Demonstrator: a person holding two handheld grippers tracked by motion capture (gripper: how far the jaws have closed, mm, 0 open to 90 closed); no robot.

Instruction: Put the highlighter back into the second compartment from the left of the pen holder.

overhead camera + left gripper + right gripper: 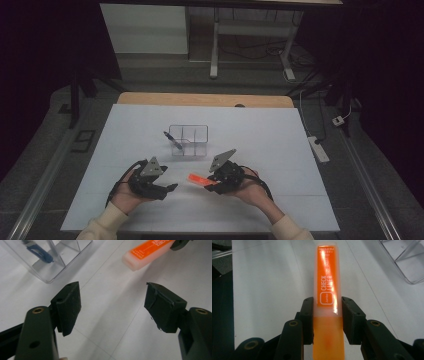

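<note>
highlighter [327, 290] small print unreadable, blue pen [37, 252] cut off by edge

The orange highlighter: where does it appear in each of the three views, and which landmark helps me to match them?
High view: the orange highlighter is low at centre, clamped in the right hand-held gripper.
Left gripper view: its end comes in from the top right, above the white table.
Right gripper view: it runs up the middle, between the two black jaws.
Shared landmark: the clear plastic organizer.
</note>
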